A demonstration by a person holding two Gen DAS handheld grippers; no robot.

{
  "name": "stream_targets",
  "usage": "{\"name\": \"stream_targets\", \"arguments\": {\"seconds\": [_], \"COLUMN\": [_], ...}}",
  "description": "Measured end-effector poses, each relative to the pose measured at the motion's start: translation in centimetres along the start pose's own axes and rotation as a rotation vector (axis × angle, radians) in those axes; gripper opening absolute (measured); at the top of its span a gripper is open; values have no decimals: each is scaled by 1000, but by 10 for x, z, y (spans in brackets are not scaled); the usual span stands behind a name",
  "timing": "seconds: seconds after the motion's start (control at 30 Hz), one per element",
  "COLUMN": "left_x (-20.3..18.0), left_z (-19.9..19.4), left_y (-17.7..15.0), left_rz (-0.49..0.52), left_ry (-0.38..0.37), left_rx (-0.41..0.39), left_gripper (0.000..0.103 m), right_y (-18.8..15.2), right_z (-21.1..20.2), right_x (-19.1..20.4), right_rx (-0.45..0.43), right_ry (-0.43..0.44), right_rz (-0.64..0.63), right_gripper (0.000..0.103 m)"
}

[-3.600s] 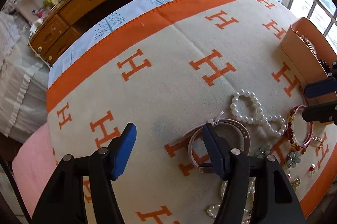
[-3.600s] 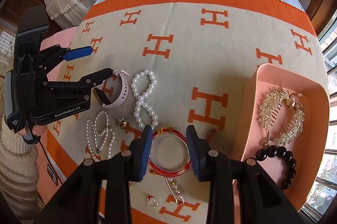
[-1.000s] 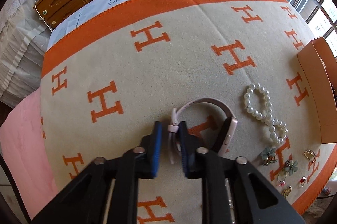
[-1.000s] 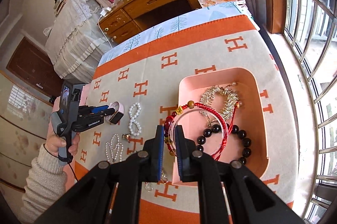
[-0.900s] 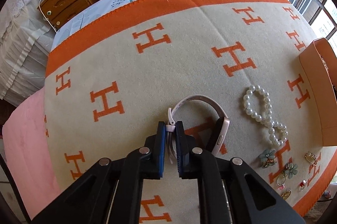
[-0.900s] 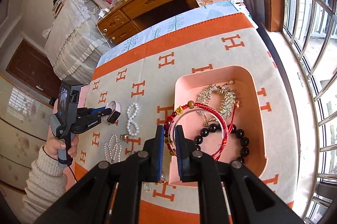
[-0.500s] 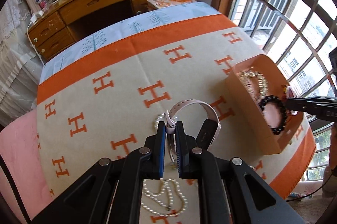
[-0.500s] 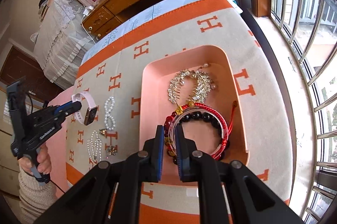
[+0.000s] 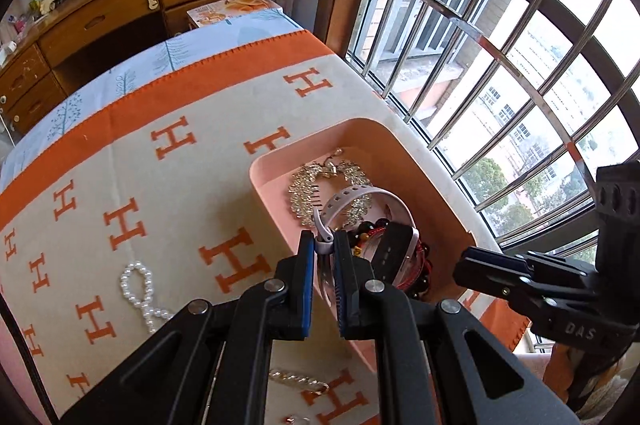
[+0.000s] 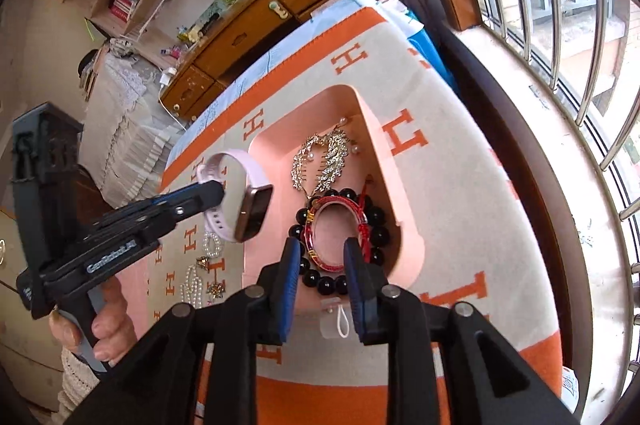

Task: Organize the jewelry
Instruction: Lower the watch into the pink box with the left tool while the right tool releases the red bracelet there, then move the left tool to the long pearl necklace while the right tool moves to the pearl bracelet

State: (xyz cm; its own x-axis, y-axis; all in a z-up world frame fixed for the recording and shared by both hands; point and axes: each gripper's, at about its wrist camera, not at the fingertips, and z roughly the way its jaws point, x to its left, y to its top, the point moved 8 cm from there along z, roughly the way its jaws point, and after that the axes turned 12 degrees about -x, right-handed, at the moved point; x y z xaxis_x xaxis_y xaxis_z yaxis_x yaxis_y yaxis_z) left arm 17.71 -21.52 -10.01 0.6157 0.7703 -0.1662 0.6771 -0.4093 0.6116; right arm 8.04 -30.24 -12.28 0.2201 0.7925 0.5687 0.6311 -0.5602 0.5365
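My left gripper (image 9: pixel 324 251) is shut on the strap of a pale pink smartwatch (image 9: pixel 394 245) and holds it in the air at the left edge of the pink tray (image 9: pixel 264 181). In the right wrist view the watch (image 10: pixel 240 201) hangs left of the tray (image 10: pixel 404 209). My right gripper (image 10: pixel 320 257) is open and empty above the tray's near end. Under it lie a red bracelet (image 10: pixel 334 209) and a black bead bracelet (image 10: pixel 376 233). A gold leaf comb (image 10: pixel 324 161) lies further in.
A knotted pearl bracelet (image 9: pixel 140 289) and a gold chain (image 9: pixel 296 381) lie on the orange-and-cream H-pattern blanket (image 9: pixel 160 193). More pearls and brooches (image 10: pixel 200 277) lie left of the tray. A barred window (image 9: pixel 500 45) is close on the right. A wooden dresser (image 9: pixel 100 17) stands behind.
My left gripper has carried the watch right, up to the tray. My right gripper has opened and let go of the red bracelet, which now lies in the tray on the black beads.
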Motion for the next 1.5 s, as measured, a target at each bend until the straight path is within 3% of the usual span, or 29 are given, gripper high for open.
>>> {"name": "stream_targets", "arguments": {"seconds": [0.3,0.63,0.8,0.83,0.93,0.97,1.0,1.1,1.2,1.5], "left_x": [-24,-41,-34,-32,-26,-24,-24,-27,-21,22], "left_z": [45,64,68,68,57,52,46,24,-4,-82], "left_y": [-20,-13,-12,-15,-19,-19,-20,-22,-25,-50], "left_rz": [-32,-83,-34,-23,10,17,22,29,44,-9], "left_ry": [-19,-10,81,101,157,167,167,130,193,314], "left_rx": [75,95,79,86,87,81,74,19,-52,-201], "left_gripper": [7,7,31,32,33,38,51,57,73,74], "right_y": [-4,-11,-12,-12,-10,-10,-10,-10,-12,-23], "right_z": [-21,-17,-17,-18,-22,-22,-23,-22,-23,-22], "right_x": [-19,-27,-29,-28,-26,-24,-22,-16,-10,21], "right_rx": [-71,-39,-41,-44,-64,-68,-70,-73,-78,-83], "right_ry": [-31,-10,-12,-11,-13,-10,-7,-1,5,37], "right_rz": [-32,1,10,9,-5,-10,-15,-35,-64,-161], "right_gripper": [24,24,24,24,24,24,24,24,24,24]}}
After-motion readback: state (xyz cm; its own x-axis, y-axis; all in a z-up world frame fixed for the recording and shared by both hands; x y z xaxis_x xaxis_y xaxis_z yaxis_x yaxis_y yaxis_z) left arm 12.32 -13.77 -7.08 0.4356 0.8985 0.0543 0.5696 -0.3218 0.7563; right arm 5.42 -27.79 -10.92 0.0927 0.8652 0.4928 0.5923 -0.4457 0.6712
